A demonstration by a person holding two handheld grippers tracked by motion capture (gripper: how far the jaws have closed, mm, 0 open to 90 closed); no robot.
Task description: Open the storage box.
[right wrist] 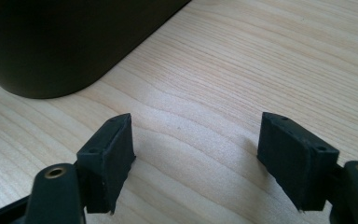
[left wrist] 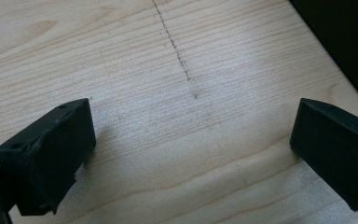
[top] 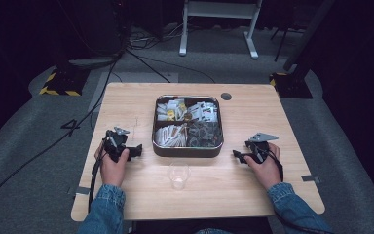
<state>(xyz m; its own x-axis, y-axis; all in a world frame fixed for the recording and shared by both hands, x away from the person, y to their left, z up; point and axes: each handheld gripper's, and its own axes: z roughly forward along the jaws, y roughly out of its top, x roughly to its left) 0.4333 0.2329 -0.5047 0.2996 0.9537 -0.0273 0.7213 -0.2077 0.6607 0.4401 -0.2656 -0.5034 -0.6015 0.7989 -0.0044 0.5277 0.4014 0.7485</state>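
A: Both hands parked on the desk (top: 126, 97); left tongs (top: 137, 150) to the left of the tin (top: 188, 148), right tongs (top: 237, 155) to its right; neither one is touching anything.

B: And the jaws? In the left gripper view they stand wide apart with only bare wood between them; empty, plainly.

A: Same story in the right gripper view; jaws spread wide, nothing held, and the dark rounded corner of the tin (right wrist: 51, 46) sits just ahead of them; I'd say that hand is placed for a short reach into the tin.

B: The tongs point inward, toward each other across the front of the tin; looks like a ready stance to me, each side covering its half.

A: Now the cup (top: 178, 175); clear plastic, upright, just in front of the tin and between the two hands; my guess is it stands there so either hand can drop something in without crossing over.

B: Count it off, then.

A: One tin, split into four compartments; one cup; two tongs; two hands in denim sleeves.

B: And the packets (top: 170, 135) inside?

A: Too small and too jumbled to count; pale sachets in three compartments, darker ones in the near right; the cup looks empty from above.
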